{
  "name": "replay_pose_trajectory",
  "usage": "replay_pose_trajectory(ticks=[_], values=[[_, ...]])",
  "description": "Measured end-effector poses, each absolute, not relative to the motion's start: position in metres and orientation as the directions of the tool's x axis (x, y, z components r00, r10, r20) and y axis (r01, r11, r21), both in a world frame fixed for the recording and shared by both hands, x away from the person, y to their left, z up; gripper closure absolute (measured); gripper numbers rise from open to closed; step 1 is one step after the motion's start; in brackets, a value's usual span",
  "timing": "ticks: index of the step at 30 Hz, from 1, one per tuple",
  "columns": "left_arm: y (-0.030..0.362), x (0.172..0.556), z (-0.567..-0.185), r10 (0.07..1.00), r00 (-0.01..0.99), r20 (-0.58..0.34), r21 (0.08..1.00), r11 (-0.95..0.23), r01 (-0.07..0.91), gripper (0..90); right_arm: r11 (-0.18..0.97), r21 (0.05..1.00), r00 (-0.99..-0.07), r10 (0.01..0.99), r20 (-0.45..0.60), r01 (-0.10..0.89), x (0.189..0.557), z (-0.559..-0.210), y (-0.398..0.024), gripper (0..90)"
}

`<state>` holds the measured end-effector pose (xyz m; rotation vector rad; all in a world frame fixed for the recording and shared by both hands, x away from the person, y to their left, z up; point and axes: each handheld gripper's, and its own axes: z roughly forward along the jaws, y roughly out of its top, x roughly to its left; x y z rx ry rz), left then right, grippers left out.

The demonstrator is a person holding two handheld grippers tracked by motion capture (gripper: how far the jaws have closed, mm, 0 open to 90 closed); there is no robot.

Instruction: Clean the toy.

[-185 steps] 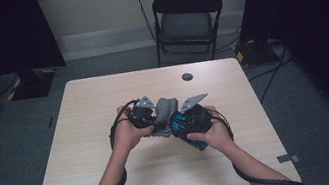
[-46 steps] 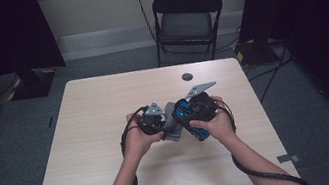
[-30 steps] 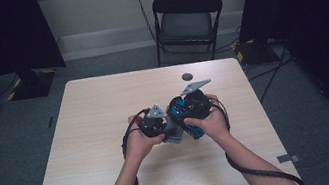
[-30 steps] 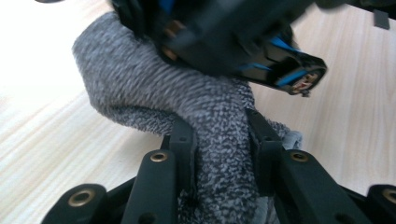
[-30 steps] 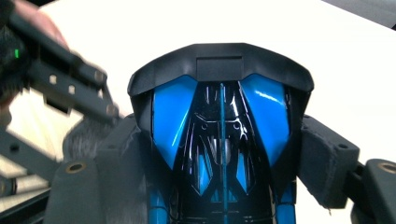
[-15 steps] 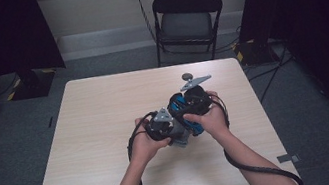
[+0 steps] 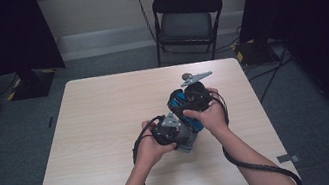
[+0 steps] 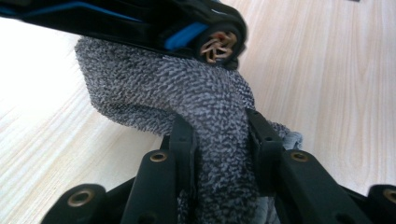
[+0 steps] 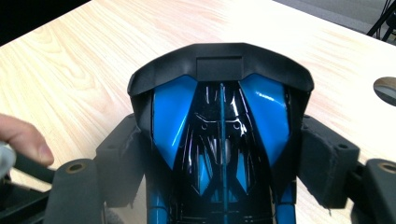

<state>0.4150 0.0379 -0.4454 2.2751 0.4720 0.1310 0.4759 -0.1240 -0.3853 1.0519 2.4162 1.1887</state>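
A blue and black toy car (image 9: 219,102) sits between the pads of my right gripper (image 9: 222,154), which is shut on its sides. In the high view that gripper (image 7: 193,99) is held above the middle right of the table. My left gripper (image 8: 219,135) is shut on a bunched grey terry cloth (image 8: 187,93). The cloth presses against the underside of the car (image 8: 140,23), beside a wheel. Seen from above, the left gripper (image 7: 171,131) lies just below and left of the car, with the cloth (image 7: 188,141) under it.
The light wooden table (image 7: 100,113) has bare room to the left and front. A small dark round disc (image 7: 185,76) lies near the far edge, right behind the right gripper, and it shows as a dark disc (image 9: 386,88). A folding chair (image 7: 188,20) stands beyond the table.
Both hands have drifted to the right. The left gripper with the cloth has slid along the car toward the near side, and the car's far end has swung toward the disc.
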Motion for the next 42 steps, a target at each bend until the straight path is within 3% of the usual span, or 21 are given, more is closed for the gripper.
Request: replay_pose_trajectory(ticks=[30, 42], values=[[0.017, 0.398, -0.452, 0.256, 0.965, -0.059, 0.698, -0.680, 0.223, 67.9, 0.380, 0.771, -0.678, 0.730, 0.089, 0.510, 0.486, -0.379, -0.134, 25.4], [0.048, 0.406, -0.442, 0.328, 0.943, -0.053, 0.705, -0.656, 0.268, 67.5, 0.376, 0.783, -0.688, 0.720, 0.090, 0.496, 0.482, -0.375, -0.150, 25.4]])
